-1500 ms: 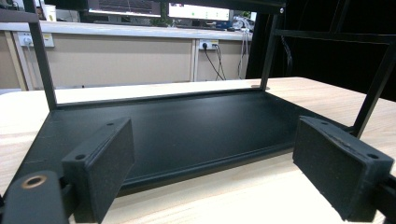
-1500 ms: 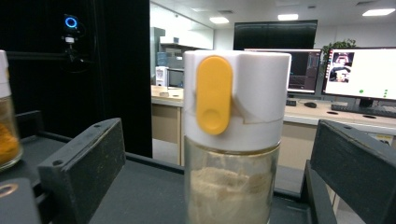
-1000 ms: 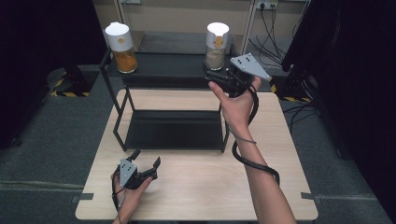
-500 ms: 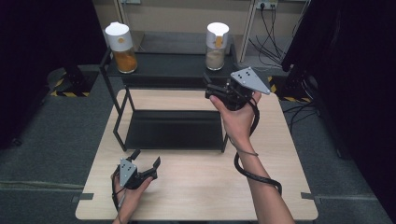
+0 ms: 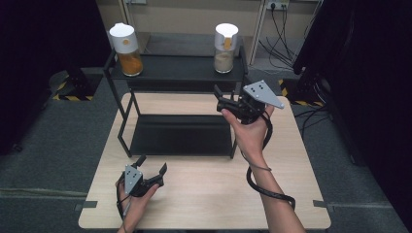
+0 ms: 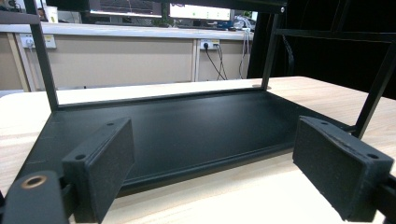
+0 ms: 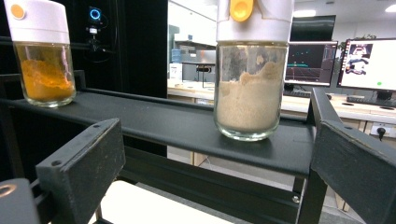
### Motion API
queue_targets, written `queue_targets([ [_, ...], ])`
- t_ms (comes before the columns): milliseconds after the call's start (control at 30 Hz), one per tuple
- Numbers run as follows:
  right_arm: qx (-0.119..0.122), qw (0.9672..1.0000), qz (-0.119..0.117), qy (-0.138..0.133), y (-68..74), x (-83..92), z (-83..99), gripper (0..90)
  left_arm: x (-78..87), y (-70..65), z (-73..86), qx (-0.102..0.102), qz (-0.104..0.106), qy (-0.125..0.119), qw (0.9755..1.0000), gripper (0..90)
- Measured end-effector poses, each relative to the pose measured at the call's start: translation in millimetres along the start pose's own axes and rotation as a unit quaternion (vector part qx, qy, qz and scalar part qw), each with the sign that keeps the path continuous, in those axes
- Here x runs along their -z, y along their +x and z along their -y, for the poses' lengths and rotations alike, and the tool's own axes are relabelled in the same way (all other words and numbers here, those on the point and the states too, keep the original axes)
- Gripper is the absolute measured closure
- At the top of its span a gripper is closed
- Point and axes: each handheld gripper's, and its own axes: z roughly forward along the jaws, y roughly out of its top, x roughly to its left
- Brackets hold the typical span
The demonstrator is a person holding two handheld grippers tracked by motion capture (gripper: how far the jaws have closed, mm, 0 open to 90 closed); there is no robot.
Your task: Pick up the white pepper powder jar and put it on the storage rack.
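Observation:
A black two-tier rack (image 5: 180,70) stands on the wooden table (image 5: 209,194). Its top shelf carries a glass jar of orange powder (image 5: 126,51) at the left and a jar of beige powder (image 5: 226,43) at the right, both with white lids. My right gripper (image 5: 227,93) is held up open just in front of the top shelf, below the beige jar and not touching it. In the right gripper view the beige jar (image 7: 250,79) stands between and beyond the open jaws, with the orange jar (image 7: 44,60) at far left. My left gripper (image 5: 153,164) rests open at the table's front left.
The rack's lower shelf (image 6: 187,126) lies bare ahead of my left gripper (image 6: 210,177). A cable (image 5: 265,187) trails from the right gripper along the forearm. Dark cabinets and wall sockets stand behind the table.
My right gripper has drawn back and down from the beige jar toward the near side. The jar stays on the shelf. The left gripper has not moved.

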Motion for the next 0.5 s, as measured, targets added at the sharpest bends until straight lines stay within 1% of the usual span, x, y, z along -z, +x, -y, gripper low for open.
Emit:
queue_targets([
  [500,0.006,0.9999,-0.01,0.008,1.1,12.1,12.7,3.3,0.0,-0.2,0.0,-0.001,0.0,0.0,1.0,12.6],
])
